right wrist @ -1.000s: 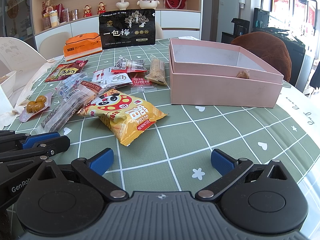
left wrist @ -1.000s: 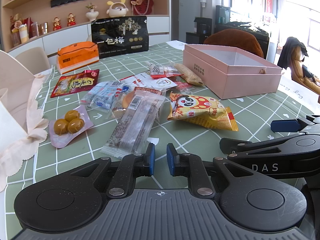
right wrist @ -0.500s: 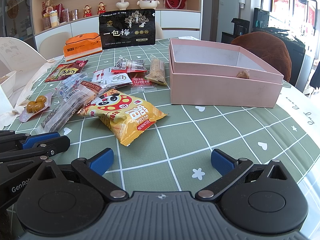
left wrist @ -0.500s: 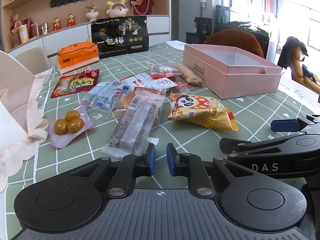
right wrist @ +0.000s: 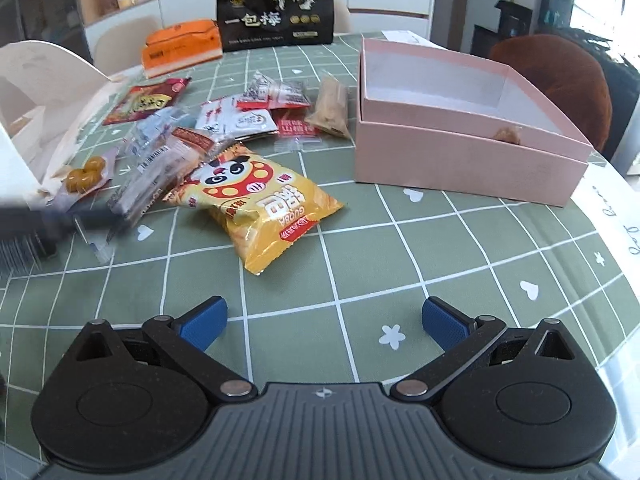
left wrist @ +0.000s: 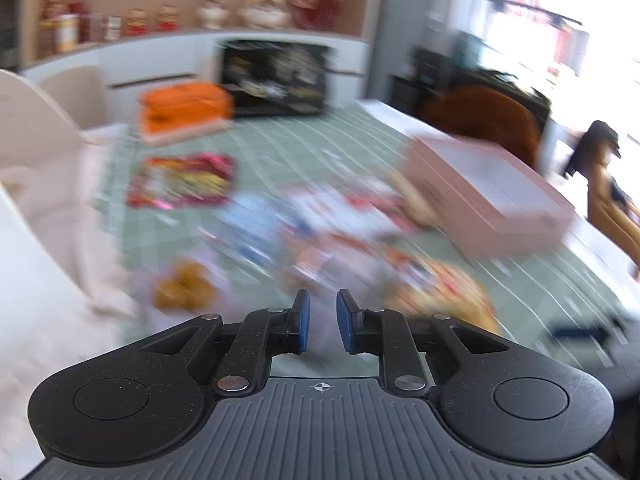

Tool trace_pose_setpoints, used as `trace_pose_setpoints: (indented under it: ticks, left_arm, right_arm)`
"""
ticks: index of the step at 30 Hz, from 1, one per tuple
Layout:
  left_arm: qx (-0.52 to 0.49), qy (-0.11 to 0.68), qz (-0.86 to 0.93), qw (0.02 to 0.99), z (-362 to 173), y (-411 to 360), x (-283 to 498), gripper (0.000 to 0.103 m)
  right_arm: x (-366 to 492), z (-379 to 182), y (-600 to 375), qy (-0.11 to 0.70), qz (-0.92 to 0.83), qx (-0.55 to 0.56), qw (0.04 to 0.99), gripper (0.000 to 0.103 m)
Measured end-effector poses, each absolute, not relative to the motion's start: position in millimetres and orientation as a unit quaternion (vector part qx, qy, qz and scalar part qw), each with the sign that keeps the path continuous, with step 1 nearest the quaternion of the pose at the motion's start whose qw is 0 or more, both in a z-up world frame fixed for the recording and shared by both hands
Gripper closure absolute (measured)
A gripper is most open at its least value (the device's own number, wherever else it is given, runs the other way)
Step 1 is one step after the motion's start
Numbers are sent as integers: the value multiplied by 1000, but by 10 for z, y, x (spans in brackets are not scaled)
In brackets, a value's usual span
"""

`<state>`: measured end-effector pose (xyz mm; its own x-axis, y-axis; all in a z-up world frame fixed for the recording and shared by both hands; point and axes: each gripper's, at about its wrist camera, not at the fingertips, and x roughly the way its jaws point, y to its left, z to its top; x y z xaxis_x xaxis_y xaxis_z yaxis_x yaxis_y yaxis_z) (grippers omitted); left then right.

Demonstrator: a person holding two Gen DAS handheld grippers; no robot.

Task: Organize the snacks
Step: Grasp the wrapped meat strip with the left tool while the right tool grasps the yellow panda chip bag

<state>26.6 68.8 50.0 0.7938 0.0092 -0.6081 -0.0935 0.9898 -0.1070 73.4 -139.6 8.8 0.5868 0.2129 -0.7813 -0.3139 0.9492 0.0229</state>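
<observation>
Since a moment ago the left tongs [left wrist: 322,320] have lifted and swung toward the pile of snacks, so their view is all blurry. Their blue tips are opening a little, with a small gap and nothing between them. The right tongs [right wrist: 323,322] hang over the green checked desk [right wrist: 400,280], spread wide apart and holding nothing. A yellow chip bag [right wrist: 256,208] with a panda face lies on the desk just ahead of them. Next to it on the left is a long clear packet [right wrist: 156,176], and past that a little pack of round brown sweets [right wrist: 82,176]. More small packets sit in a heap behind the chip bag, with a red packet [right wrist: 146,100] at the far left. A pink box [right wrist: 460,160] stands open on the right side of the desk, and one small brown treat [right wrist: 508,135] rests inside it by the near wall. An orange box [right wrist: 182,46] and a big black bag [right wrist: 276,12] stand at the far edge.
</observation>
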Motion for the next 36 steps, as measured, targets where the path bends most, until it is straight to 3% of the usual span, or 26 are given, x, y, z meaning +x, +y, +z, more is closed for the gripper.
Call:
trace_pose_setpoints:
  ticks: [6,11,12,14,16,18,22,27,33,36]
  left_arm:
    - [-117,398,111,903,378,1363,744,83]
    - [-86,395,98,910,309,1330,786,77]
    - [-72,393,94,912,293,1261,790,75]
    - [-53,391,71,916,268,1184,779,56]
    - [-36,390,28,920,264,1109,730,49]
    - [-16,387,-5,922,249,1063,679,48]
    - [-8,383,-20,924,239,1063,581,49]
    - [-13,389,16,921,255,1141,621,57]
    - [-46,403,62,912,288,1331,725,58]
    - [-39,401,64,913,280,1308,711,58]
  right_arm:
    - [774,84,-1324,442,115,-47,888,0]
    - [741,62,-1342,432,120,-48,892,0]
    - [733,60,-1345,430,122,-49,893,0]
    - [740,68,-1345,433,126,-52,891,0]
    - [766,97,-1348,441,133,-54,886,4]
    - [796,143,-1348,438,136,-53,887,9]
    - [857,288,-1336,404,131,-45,904,9]
    - [1067,433,-1125,384,184,-40,904,9]
    - [1479,260,-806,438,189,-59,877,9]
    - [1476,271,-869,453,196,-43,869,16]
